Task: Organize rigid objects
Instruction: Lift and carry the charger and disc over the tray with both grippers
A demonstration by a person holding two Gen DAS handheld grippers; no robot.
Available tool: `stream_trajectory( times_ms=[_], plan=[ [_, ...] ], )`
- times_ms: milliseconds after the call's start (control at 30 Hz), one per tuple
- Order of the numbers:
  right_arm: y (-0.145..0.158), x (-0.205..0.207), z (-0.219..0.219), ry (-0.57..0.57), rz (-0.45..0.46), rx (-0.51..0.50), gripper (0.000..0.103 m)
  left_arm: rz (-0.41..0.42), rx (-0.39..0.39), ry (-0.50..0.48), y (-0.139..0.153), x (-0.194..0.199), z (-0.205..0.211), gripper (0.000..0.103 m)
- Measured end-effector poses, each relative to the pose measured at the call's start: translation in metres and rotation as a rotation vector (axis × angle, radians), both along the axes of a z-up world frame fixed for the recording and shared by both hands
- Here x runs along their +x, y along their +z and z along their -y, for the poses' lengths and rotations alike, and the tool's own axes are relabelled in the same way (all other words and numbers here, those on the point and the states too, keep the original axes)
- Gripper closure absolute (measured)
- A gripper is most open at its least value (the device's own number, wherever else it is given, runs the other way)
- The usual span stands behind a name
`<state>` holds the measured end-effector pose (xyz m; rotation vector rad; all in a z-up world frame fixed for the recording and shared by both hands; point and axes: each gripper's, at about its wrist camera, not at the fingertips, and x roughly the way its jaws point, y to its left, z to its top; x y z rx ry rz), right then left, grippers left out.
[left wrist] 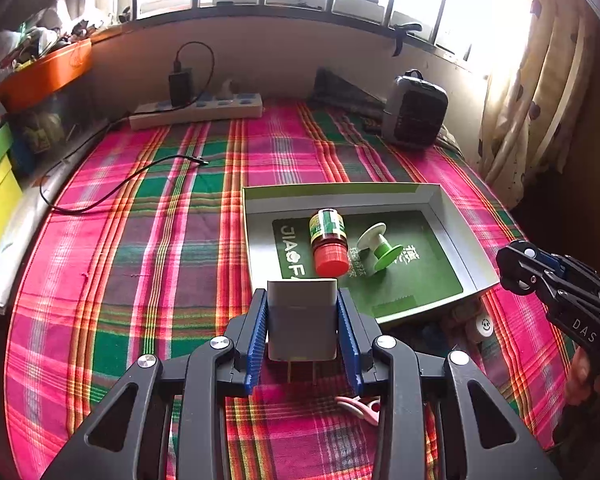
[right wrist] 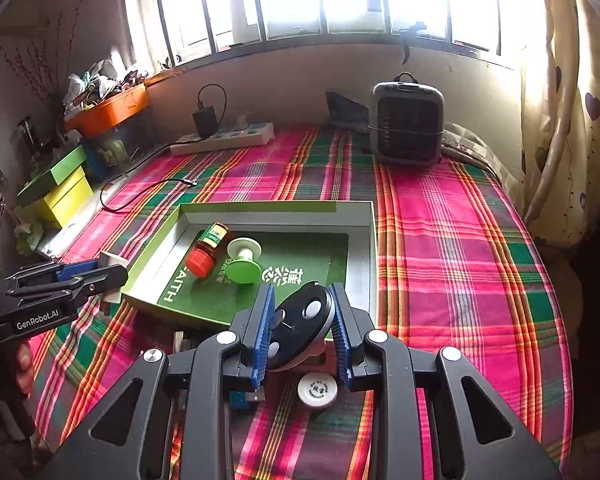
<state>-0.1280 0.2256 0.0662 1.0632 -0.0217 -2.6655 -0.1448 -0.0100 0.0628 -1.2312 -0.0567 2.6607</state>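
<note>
Clenched, my left gripper [left wrist: 302, 320] holds a white charger plug [left wrist: 302, 322] (prongs toward me); my right gripper [right wrist: 302, 330] grips a black key fob [right wrist: 300, 326].

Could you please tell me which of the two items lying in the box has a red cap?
The small bottle; the spool beside it is green and white.

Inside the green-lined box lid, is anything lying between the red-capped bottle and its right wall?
Yes: a green and white spool lies beside the red-capped bottle; past it the lid's floor is bare. The right wrist view shows this best.
</note>
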Motion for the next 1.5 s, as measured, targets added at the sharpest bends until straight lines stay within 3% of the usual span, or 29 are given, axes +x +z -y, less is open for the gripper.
stream_trajectory(
  times_ms=[633,1167,1500],
  plan=[
    [-0.018,-0.075,0.010,0.030,0.073,0.014,0.074,0.045,-0.007,0.005,-0.013,-0.051,-0.006,0.071],
    [-0.052,-0.105,0.018,0.048,0.163,0.051,0.074,0.090,-0.015,0.016,-0.032,-0.071,-0.010,0.071],
    [-0.058,-0.108,0.021,0.050,0.163,0.087,0.074,0.105,-0.016,0.009,-0.040,-0.077,-0.017,0.071]
  ],
)
